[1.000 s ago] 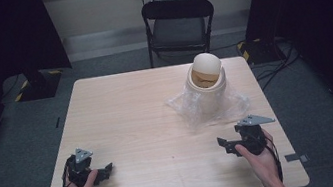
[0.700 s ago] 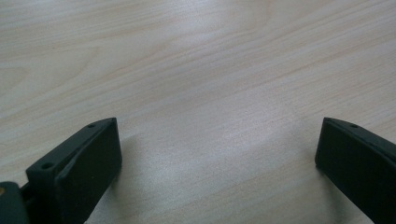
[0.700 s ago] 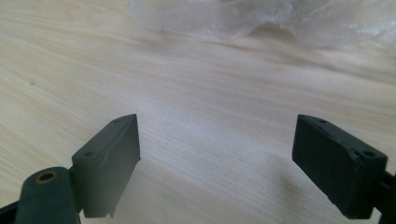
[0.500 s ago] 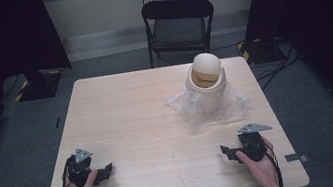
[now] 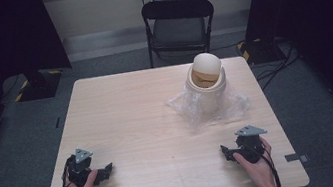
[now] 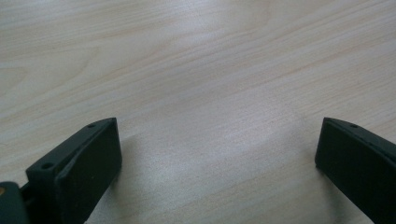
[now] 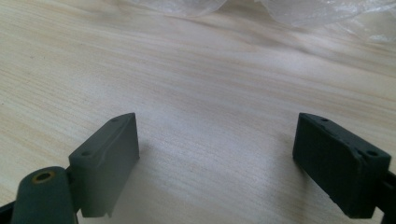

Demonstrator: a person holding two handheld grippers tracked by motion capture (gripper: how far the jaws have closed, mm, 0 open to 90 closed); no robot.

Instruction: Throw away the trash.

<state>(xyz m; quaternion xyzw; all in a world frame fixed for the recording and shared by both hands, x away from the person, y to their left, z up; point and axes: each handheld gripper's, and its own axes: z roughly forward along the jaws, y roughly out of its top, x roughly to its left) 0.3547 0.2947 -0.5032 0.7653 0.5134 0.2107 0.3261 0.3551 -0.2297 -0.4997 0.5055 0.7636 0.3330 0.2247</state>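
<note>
A cream canister point(image 5: 207, 81) with a domed lid stands at the back right of the wooden table point(image 5: 131, 109), on a crumpled clear plastic bag point(image 5: 192, 109). My left gripper point(image 5: 102, 171) rests near the front left corner, held by a hand. In the left gripper view it point(image 6: 218, 135) stands open over bare wood, with nothing between the jaws. My right gripper point(image 5: 226, 152) lies near the front right, well in front of the canister. In the right gripper view it point(image 7: 217, 128) is open and empty, with the edge of the plastic bag point(image 7: 299, 9) farther ahead.
A black folding chair point(image 5: 178, 23) stands behind the table's far edge. Cables and a stand base lie on the grey floor at both sides. Bare wood stretches between the two grippers and over the left half of the table.
My right gripper has slid back toward the front edge and slightly left. The left gripper, canister and bag have not moved.
</note>
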